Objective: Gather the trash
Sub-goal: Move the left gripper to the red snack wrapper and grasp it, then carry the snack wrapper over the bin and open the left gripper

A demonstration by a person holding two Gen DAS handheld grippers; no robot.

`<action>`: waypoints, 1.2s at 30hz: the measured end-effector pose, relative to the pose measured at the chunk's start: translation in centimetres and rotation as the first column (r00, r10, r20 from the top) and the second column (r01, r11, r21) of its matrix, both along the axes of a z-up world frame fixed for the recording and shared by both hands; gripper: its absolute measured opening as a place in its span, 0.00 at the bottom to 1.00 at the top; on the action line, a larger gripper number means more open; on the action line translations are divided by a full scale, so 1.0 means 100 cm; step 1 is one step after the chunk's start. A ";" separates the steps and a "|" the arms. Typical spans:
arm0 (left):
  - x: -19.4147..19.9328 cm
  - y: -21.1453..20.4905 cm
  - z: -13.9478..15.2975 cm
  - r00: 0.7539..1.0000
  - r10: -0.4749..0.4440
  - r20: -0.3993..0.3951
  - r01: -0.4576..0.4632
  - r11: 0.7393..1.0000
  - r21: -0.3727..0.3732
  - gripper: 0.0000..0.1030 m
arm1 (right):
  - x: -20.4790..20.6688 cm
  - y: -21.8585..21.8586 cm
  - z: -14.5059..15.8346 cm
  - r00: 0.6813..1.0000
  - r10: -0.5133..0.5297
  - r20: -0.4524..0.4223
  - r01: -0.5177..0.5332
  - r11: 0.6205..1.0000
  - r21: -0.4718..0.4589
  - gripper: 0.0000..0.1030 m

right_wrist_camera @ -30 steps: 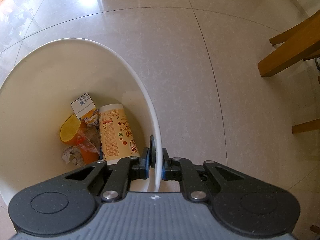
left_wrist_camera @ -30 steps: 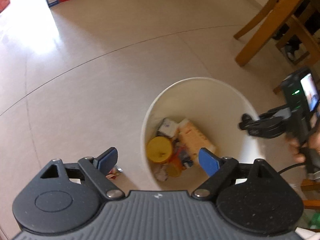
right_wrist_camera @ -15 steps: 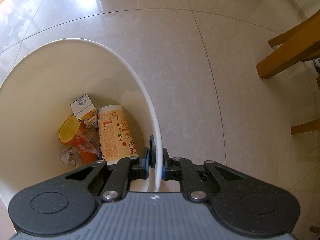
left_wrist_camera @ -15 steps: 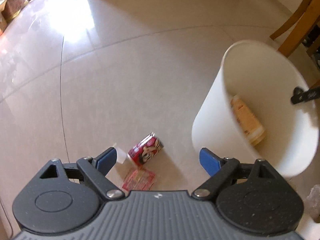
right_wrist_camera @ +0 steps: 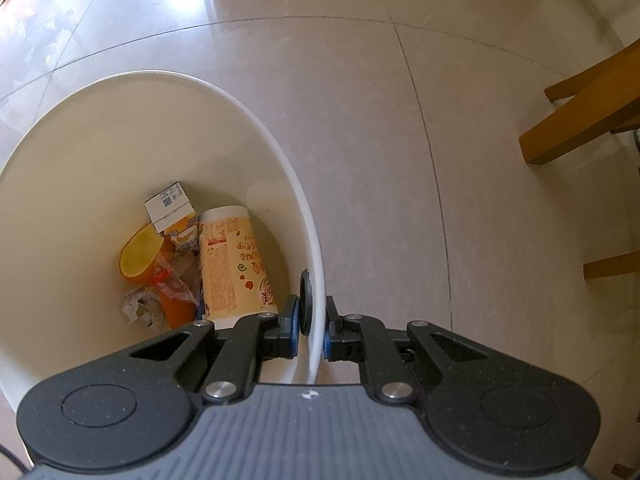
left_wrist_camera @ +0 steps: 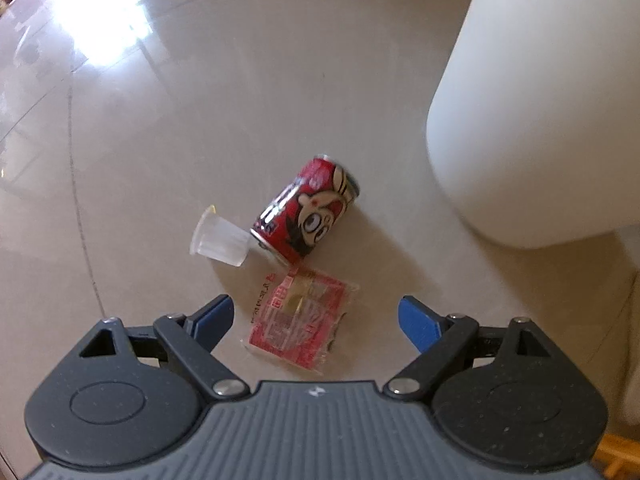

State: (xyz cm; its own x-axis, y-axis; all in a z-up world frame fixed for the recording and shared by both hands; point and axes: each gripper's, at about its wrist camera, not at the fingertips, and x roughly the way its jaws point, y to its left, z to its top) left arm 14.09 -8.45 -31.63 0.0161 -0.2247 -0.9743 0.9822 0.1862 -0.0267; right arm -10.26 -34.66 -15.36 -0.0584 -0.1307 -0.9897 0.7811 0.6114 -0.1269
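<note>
On the tiled floor (left_wrist_camera: 168, 128) beside the white waste bin (left_wrist_camera: 532, 120) lie three pieces of litter: a red drink can (left_wrist_camera: 306, 208) on its side, a small clear plastic cup (left_wrist_camera: 218, 238) touching the can's lower end, and a flat red snack wrapper (left_wrist_camera: 300, 316) just below the can. Left gripper (left_wrist_camera: 316, 316) points steeply down over this cluster, jaws wide and empty, the wrapper lying between the two blue pads (left_wrist_camera: 416, 322) in view but not yet touched. Right gripper (right_wrist_camera: 310, 326) has its jaws closed narrow on the bin's rim (right_wrist_camera: 314, 280), one pad inside the wall and one outside, steadying the bin. Inside the bin (right_wrist_camera: 80, 160) are an instant-noodle tub (right_wrist_camera: 236, 268), a small carton (right_wrist_camera: 170, 204), an orange cup (right_wrist_camera: 140, 256) and crumpled wrapping.

Step in hand, as judged: the approach to the next item of litter, with some collected and three items left. The next move calls for a choice of target; the thin wrapper lies flat and would need the pads brought right to the floor, whereas the can offers a rounded body but may roll, and touches the cup.

Open floor surrounds the litter on the left and far sides; the bin wall stands near on the right. Wooden chair legs (right_wrist_camera: 580, 120) stand well apart from the bin on its other side.
</note>
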 end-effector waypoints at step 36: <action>-0.002 0.002 -0.080 0.991 -0.136 -0.009 0.136 0.986 0.100 0.45 | -0.001 -0.003 -0.003 1.000 0.000 -0.004 0.000 0.999 0.034 0.11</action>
State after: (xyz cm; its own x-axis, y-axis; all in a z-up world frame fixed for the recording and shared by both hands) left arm 13.90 -8.21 -39.58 -0.0099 -0.1257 -0.9920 0.9985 0.0529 -0.0167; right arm -10.34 -35.00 -15.70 -0.0624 -0.0967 -0.9934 0.7804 0.6157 -0.1089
